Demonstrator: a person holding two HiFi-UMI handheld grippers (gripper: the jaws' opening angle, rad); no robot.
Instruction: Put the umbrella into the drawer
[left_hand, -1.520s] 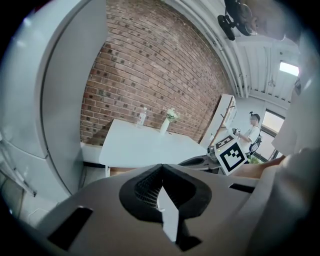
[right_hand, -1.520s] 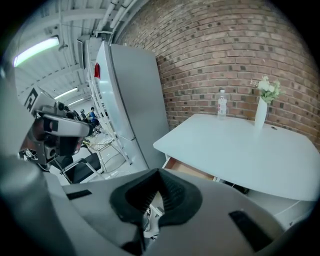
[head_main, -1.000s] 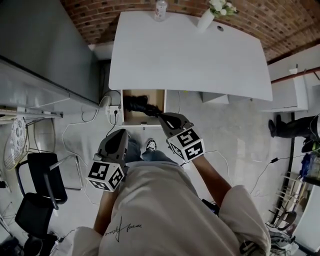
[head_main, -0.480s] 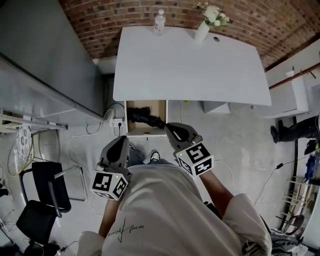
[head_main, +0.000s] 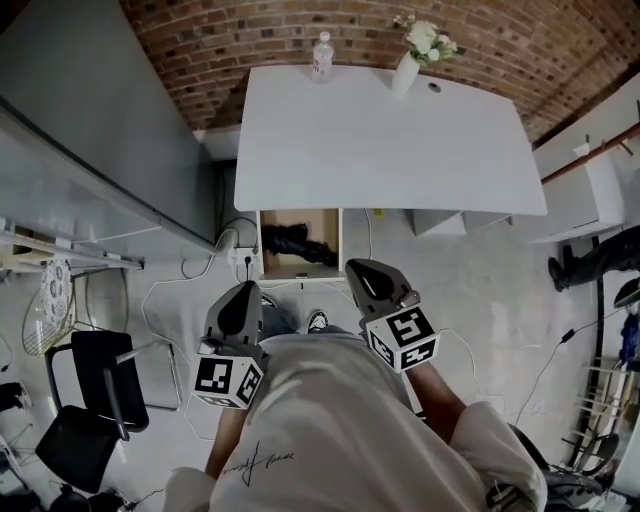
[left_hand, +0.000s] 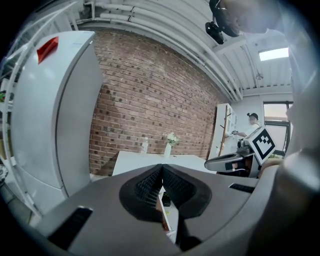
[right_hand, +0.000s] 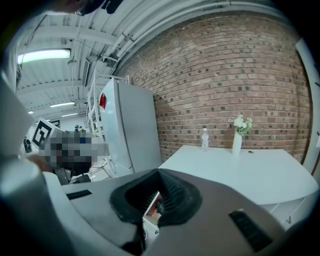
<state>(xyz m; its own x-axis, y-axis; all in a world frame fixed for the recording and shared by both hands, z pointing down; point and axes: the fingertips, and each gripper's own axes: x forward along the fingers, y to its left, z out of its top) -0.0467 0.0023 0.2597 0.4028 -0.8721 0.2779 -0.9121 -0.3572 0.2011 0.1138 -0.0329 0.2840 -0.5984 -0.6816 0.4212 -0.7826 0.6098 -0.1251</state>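
A black folded umbrella (head_main: 298, 243) lies inside the open wooden drawer (head_main: 268, 250) under the white table's (head_main: 390, 140) near edge. Both grippers hang above the floor on the near side of the drawer, apart from it. My left gripper (head_main: 244, 292) is shut with nothing in it, below and left of the drawer; in its own view the ribbed pads meet at the tip (left_hand: 161, 167). My right gripper (head_main: 358, 268) is also shut and empty, just right of the drawer's front; its pads (right_hand: 159, 172) are pressed together.
A water bottle (head_main: 322, 55) and a white vase of flowers (head_main: 408, 65) stand at the table's far edge by the brick wall. A grey cabinet (head_main: 90, 130) rises at the left, a black chair (head_main: 100, 370) sits lower left, and cables trail over the floor.
The right gripper, which was at the umbrella's end in the drawer, has drawn back and up without it. The left gripper has risen too. The umbrella stays in the drawer.
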